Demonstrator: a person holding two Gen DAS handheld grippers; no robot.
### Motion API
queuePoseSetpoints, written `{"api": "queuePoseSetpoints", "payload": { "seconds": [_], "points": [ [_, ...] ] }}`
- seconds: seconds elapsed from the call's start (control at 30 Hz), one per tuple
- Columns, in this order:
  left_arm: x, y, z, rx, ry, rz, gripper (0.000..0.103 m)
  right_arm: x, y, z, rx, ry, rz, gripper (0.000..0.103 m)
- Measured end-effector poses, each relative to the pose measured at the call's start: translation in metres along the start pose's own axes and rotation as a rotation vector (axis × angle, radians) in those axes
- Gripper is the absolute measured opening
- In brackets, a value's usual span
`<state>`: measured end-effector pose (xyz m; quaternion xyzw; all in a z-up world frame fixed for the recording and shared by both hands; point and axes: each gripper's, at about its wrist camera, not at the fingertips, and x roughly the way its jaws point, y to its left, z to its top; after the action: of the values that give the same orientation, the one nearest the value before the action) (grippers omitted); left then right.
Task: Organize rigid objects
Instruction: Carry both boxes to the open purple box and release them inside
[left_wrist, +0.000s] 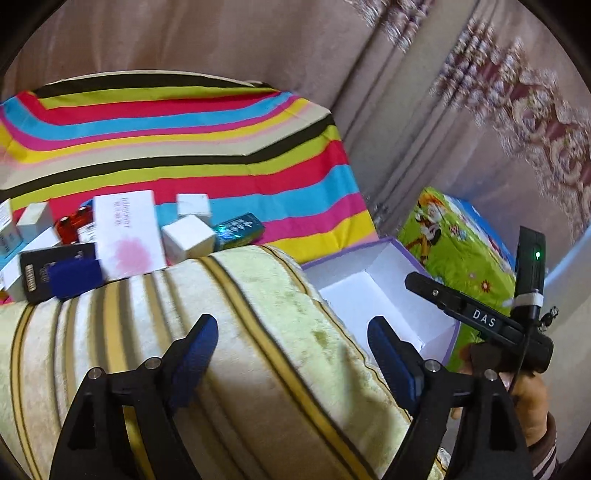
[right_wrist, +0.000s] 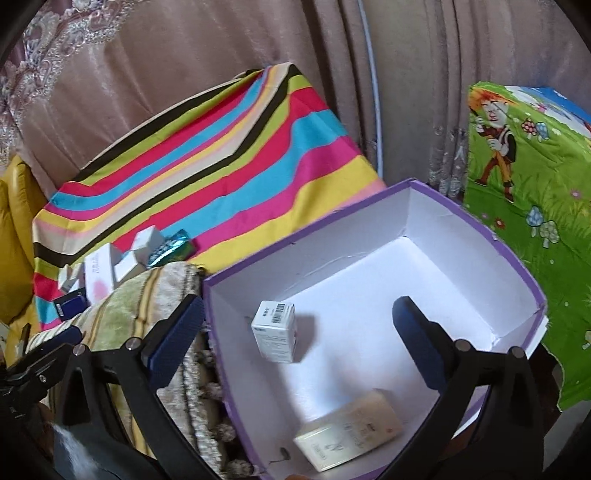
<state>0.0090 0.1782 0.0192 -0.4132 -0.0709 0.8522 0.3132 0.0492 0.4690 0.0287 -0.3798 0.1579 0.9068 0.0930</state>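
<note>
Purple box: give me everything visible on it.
The purple box is an open, lidless rectangular carton, apparently cardboard, purple outside and along the rim, plain white inside. It sits beside the green striped plush cushion, with the cartoon-print cloth at its far side. Inside lie a small white barcoded box, tilted, and a cream box lying flat. The open right gripper hangs over it, touching nothing.

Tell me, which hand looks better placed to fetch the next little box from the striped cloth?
Probably the left. The left gripper is open, empty and faces the small cartons on the striped cloth. The right gripper, also open, hangs over the purple-rimmed white box.
</note>
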Motion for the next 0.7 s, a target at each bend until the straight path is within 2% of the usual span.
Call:
{"api": "queuePoseSetpoints", "payload": {
  "seconds": [0.1,0.23,0.47,0.57,0.7],
  "points": [
    [-0.011,0.006,-0.003,0.004,-0.018,0.030,0.084,-0.002,0.012,-0.002,-0.017,0.002,0.035,0.103],
    [-0.030,0.023,-0.011,-0.016,-0.032,0.110,0.084,-0.002,0.032,-0.006,-0.044,0.031,0.097,0.102],
    [-0.068,0.069,-0.024,-0.120,-0.092,0.219,0.084,0.002,0.074,-0.019,-0.120,0.066,0.180,0.102],
    [-0.080,0.088,-0.028,-0.160,-0.112,0.279,0.084,0.006,0.086,-0.022,-0.144,0.085,0.197,0.102],
    [-0.093,0.109,-0.031,-0.203,-0.144,0.332,0.084,0.009,0.095,-0.025,-0.180,0.090,0.174,0.103]
  ]
}}
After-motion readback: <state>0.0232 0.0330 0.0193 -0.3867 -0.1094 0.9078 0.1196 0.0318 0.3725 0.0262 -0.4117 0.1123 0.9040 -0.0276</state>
